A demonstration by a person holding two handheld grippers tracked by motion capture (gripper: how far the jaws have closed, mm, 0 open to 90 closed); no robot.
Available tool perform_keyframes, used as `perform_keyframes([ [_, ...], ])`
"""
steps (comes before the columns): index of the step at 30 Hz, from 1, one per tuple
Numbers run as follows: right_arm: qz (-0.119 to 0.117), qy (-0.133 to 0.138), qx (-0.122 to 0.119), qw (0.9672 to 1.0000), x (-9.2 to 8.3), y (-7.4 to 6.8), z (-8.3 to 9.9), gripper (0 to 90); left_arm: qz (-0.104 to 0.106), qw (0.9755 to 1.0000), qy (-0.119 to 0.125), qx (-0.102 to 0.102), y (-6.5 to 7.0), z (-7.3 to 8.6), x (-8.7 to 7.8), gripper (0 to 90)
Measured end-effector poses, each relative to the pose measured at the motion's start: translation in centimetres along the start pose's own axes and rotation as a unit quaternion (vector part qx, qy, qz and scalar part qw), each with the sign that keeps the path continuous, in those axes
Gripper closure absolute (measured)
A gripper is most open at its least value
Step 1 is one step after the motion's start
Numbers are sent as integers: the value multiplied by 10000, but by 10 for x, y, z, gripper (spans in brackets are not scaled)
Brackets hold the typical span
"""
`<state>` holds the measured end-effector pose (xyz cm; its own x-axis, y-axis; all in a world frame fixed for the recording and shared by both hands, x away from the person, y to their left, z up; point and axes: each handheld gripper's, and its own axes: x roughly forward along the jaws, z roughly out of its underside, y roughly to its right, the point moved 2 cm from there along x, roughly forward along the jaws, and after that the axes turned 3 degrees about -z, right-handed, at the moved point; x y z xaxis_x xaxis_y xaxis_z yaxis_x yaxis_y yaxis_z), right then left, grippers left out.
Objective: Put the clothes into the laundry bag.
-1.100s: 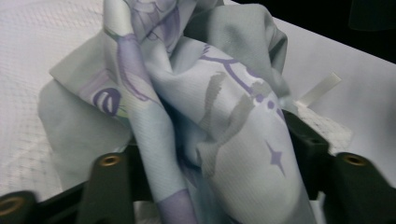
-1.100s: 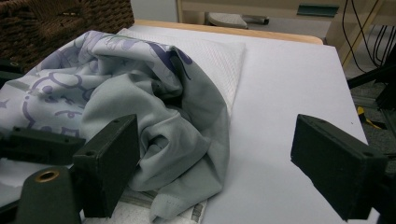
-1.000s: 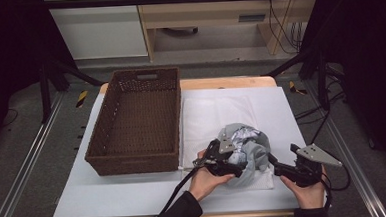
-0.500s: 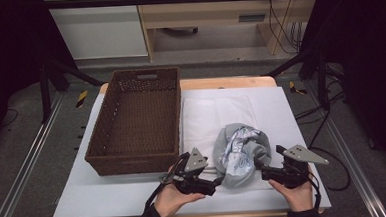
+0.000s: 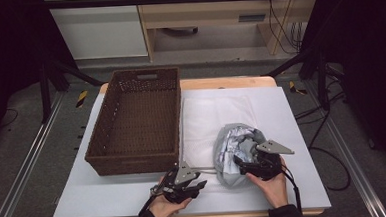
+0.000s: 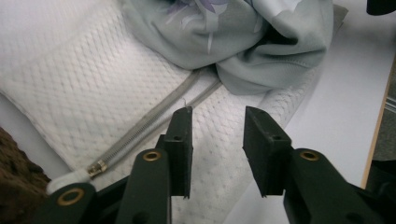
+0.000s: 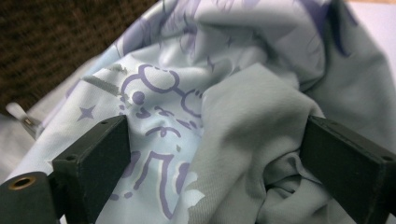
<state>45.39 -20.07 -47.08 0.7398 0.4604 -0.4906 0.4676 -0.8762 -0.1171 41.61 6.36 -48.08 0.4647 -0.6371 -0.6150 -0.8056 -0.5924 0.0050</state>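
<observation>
At the left of the high view a brown wicker basket (image 5: 134,124) stood empty on the desk (image 5: 85,194), its long side running up the frame, probably kept there as the place for finished laundry. Just right of it lay a white quilted cover (image 5: 216,115), flat, with its zip (image 6: 154,122) along the near edge. The left tool (image 5: 185,181) hovered at lower centre over that zipped edge; its jaws had just been closing, stood partly apart, and nothing was pinched between them. The crumpled grey printed cloth (image 5: 235,146) sat on the cover's lower right part, bunched so it could be gathered. The right tool (image 5: 251,160) was pushed into it, jaws wide apart with folds between them, not clamped. Bare desk remained along the bottom edge and at the far right, close to the rim, so room there was narrow.
</observation>
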Motion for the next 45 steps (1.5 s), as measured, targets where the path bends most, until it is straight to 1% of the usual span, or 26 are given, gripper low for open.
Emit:
perform_keyframes([
  [1,1,-43,-23,10000,2,0,2,105,13,10000,-12,-11,1,0,1,641],
  [2,-13,-79,-15,10000,4,1,4,129,-16,9999,-70,-78,1,1,2,664],
  [3,-45,-123,2,9999,6,1,7,166,91,9997,-113,-209,1,1,5,679],
  [4,-104,-179,18,9998,8,2,10,227,155,9995,-119,-248,1,2,7,693],
  [7,-8,-356,-110,9993,12,1,15,361,-18,9996,-198,-216,1,4,13,773],
  [8,53,-381,-208,9990,12,1,15,445,-56,9995,-233,-217,1,5,14,802],
  [10,162,-417,-334,9984,12,1,16,564,-139,9993,-289,-175,2,6,17,846],
  [12,137,-458,-227,9986,9,2,15,659,-191,9994,-271,-110,3,7,18,880],
  [15,112,-473,-90,9988,4,5,13,704,-202,9994,-269,-72,3,8,18,894],
  [16,156,-466,-41,9988,1,6,11,710,-203,9994,-266,-71,3,8,18,895],
  [18,255,-376,27,9990,-9,10,6,714,-215,9994,-260,-44,4,8,18,895],
  [21,556,-163,26,9983,-33,22,-1,712,-228,9994,-257,-52,4,8,18,895],
  [23,754,-64,81,9971,-49,34,0,709,-243,9994,-254,-56,4,8,18,895],
  [25,912,-118,116,9957,-63,49,7,701,-192,9994,-251,-102,4,7,18,895],
  [26,934,-132,125,9955,-66,54,10,699,-197,9995,-238,-99,5,7,18,895],
  [27,941,-152,200,9952,-68,57,13,698,-222,9995,-231,-77,5,7,17,895],
  [29,1030,-190,240,9942,-68,65,20,692,-237,9994,-227,-65,5,7,18,895],
  [32,1140,-266,203,9929,-58,72,29,649,-249,9994,-233,-62,5,8,18,896],
  [34,1116,-200,197,9934,-56,73,31,592,-256,9994,-226,-51,5,8,18,895],
  [35,1121,-191,219,9933,-59,74,29,551,-266,9994,-230,-42,5,8,18,895],
  [37,1170,-86,193,9929,-67,73,23,511,-284,9993,-231,-23,6,8,18,896],
  [39,1192,279,165,9923,-80,68,14,476,-289,9993,-235,-21,6,8,18,895],
  [41,1180,583,113,9912,-91,60,4,400,-297,9993,-229,0,6,8,18,896],
  [43,1025,732,90,9920,-95,48,-5,334,-308,9992,-240,3,6,8,18,896],
  [44,878,742,59,9934,-92,41,-7,307,-296,9993,-241,-5,7,7,18,896],
  [45,684,673,80,9954,-87,34,-9,295,-300,9993,-240,5,8,7,18,896],
])
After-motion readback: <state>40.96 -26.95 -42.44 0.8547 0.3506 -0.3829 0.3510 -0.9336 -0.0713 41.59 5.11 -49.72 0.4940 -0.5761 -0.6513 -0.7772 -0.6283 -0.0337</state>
